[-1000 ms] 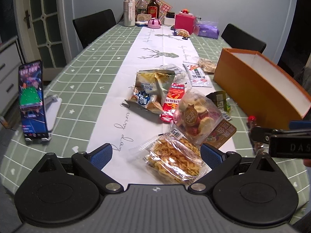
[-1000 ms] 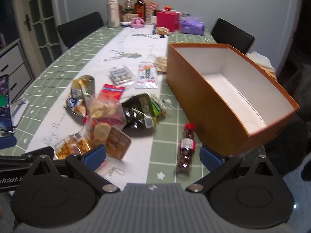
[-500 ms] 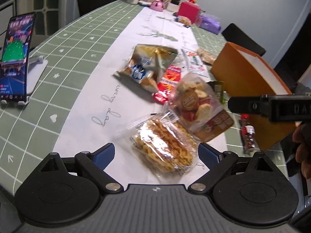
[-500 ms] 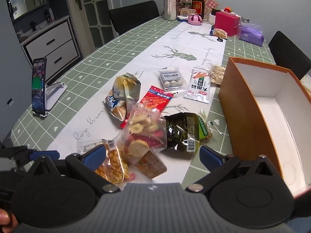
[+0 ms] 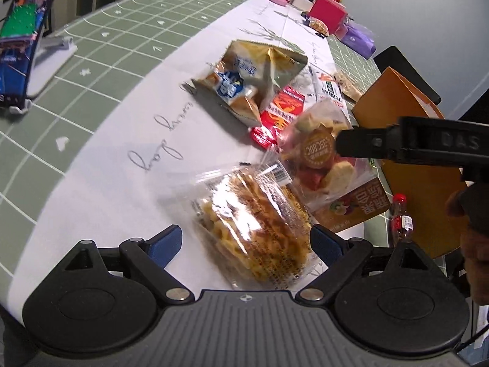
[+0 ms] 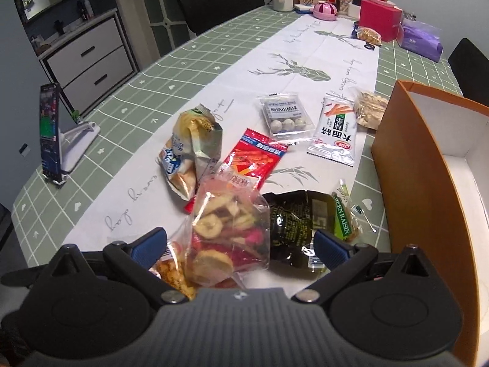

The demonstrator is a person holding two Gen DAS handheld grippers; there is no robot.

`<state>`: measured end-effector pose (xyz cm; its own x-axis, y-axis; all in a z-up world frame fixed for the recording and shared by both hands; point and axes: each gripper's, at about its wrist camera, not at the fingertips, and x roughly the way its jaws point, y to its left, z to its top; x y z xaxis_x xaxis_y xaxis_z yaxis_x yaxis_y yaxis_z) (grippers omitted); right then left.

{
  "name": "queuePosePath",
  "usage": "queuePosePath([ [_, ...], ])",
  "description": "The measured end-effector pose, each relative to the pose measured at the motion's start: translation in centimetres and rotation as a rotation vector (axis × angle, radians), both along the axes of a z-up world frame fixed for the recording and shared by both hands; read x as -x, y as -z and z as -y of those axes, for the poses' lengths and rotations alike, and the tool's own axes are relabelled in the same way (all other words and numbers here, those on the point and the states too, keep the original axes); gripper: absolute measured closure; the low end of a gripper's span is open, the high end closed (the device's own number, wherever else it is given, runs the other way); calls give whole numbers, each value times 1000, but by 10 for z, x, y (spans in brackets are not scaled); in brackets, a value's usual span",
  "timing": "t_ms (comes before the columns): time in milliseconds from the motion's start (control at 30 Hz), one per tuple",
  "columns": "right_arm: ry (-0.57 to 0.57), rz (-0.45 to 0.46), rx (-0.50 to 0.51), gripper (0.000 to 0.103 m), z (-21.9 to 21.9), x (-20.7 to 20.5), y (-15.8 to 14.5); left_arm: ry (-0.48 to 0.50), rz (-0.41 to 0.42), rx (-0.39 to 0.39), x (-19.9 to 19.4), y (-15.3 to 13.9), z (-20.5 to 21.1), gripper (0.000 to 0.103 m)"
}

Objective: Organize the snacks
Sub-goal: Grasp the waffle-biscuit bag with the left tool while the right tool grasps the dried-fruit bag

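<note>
My left gripper (image 5: 244, 241) is open and tilted down over a clear bag of yellow crinkled snacks (image 5: 253, 226), which lies between its blue pads on the white runner. My right gripper (image 6: 241, 244) stands wide with its jaws closing. A clear bag of dried fruit chips (image 6: 226, 229) lies between the pads, which do not press on it. A dark green bag (image 6: 293, 226) lies beside it. In the left wrist view the right gripper (image 5: 412, 143) reaches in over the fruit bag (image 5: 324, 165). The open orange box (image 6: 412, 183) stands at the right.
Further up the runner lie a gold-and-blue chip bag (image 6: 189, 146), a red packet (image 6: 253, 159), a white packet (image 6: 334, 134) and a clear pack of balls (image 6: 285, 116). A small bottle (image 5: 402, 220) lies against the box. A phone on a stand (image 6: 50, 134) sits left.
My left gripper has sunk and rolled, closing in on the yellow snack bag. My right gripper has swung left, from the bottle beside the box to over the fruit chip bag.
</note>
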<state>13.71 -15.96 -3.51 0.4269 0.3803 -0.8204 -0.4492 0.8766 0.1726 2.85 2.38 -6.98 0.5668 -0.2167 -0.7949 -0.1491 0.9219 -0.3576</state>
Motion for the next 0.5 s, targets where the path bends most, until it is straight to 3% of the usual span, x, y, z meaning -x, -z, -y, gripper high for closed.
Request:
queuePosePath([
  [100,10,-66,-12,16,-1,-8,14,2,11,-11,-2,0,4,0],
  [267,44,-115,-73,17,1,-12,27,-16,24,-27,-8,1,11,0],
  [367,75,-137,-112,26,3,-16,29,-25,25,-53,-12,1,18,0],
  [500,100,-172,-138,29,5,-19,32,-27,25,-96,-15,2,28,0],
])
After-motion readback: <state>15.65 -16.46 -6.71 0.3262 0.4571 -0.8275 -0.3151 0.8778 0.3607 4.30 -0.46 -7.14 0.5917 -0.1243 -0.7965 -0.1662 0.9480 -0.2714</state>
